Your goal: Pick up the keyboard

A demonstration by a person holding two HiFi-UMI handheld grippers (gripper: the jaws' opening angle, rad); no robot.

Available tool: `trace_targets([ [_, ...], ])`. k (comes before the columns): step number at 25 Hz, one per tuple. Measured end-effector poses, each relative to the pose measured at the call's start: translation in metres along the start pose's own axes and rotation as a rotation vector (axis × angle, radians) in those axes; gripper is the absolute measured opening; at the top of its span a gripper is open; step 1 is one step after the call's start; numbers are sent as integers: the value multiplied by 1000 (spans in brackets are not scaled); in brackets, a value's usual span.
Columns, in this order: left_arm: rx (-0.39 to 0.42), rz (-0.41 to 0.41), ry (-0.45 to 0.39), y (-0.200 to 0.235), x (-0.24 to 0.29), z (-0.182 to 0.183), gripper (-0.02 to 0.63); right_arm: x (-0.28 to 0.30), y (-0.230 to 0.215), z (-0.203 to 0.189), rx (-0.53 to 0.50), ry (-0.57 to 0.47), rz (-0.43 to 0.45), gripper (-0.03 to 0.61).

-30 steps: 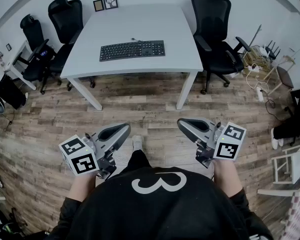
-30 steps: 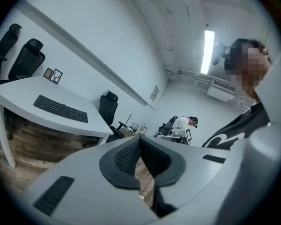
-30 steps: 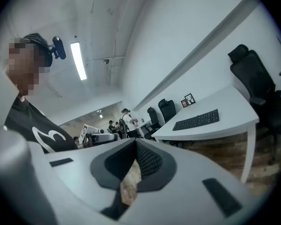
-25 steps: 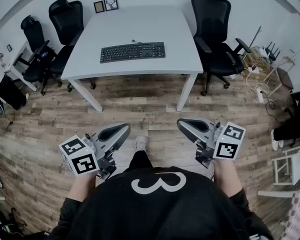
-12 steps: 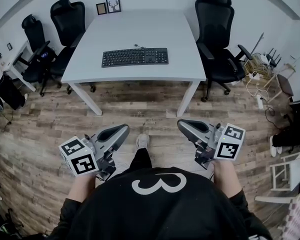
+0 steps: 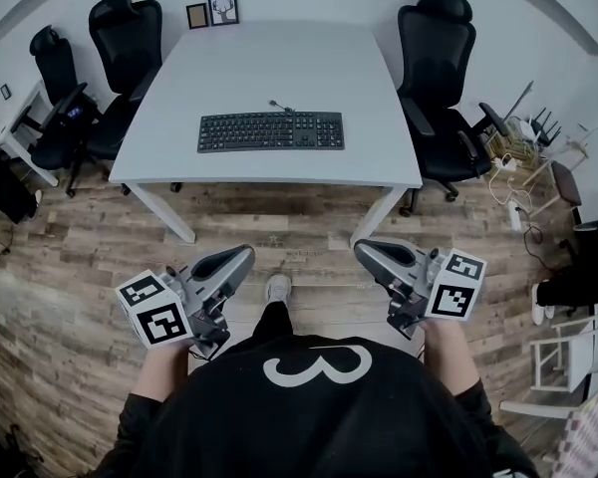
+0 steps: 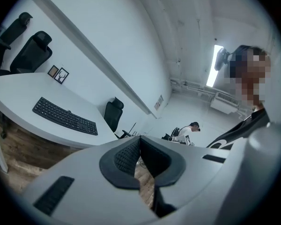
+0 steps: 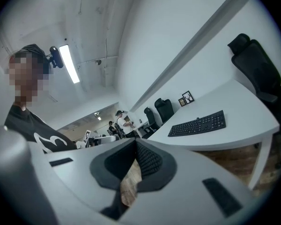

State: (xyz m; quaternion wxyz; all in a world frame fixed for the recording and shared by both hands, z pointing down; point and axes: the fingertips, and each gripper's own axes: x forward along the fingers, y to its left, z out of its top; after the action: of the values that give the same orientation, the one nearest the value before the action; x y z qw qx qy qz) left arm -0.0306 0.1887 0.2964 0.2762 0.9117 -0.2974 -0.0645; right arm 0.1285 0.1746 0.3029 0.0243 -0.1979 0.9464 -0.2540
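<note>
A black keyboard (image 6: 270, 130) lies flat near the front of a white table (image 6: 269, 63), its cable running off its far edge. It also shows in the left gripper view as the keyboard (image 7: 64, 116) and in the right gripper view as the keyboard (image 8: 197, 124). My left gripper (image 6: 245, 254) and right gripper (image 6: 363, 249) are held level over the wooden floor, well short of the table. Both are shut with nothing between the jaws.
Black office chairs stand at the table's left (image 6: 125, 43) and right (image 6: 441, 68). Two small picture frames (image 6: 210, 11) stand at the table's far edge. Cables and a router (image 6: 523, 132) lie on the floor at right. A white rack (image 6: 568, 352) stands at the far right.
The table and keyboard have come closer and lower in the head view as I step forward. Both grippers stay shut and level before me.
</note>
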Motion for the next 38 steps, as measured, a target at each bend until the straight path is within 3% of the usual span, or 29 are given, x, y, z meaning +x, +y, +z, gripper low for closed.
trace_targets([
  [18, -104, 43, 99, 212, 81, 104, 14, 154, -172, 81, 137, 54, -54, 9],
  [30, -82, 24, 179, 284, 121, 125, 14, 205, -230, 105, 165, 76, -58, 9],
  [38, -98, 87, 192, 327, 125, 133, 15, 208, -262, 106, 186, 79, -98, 11],
])
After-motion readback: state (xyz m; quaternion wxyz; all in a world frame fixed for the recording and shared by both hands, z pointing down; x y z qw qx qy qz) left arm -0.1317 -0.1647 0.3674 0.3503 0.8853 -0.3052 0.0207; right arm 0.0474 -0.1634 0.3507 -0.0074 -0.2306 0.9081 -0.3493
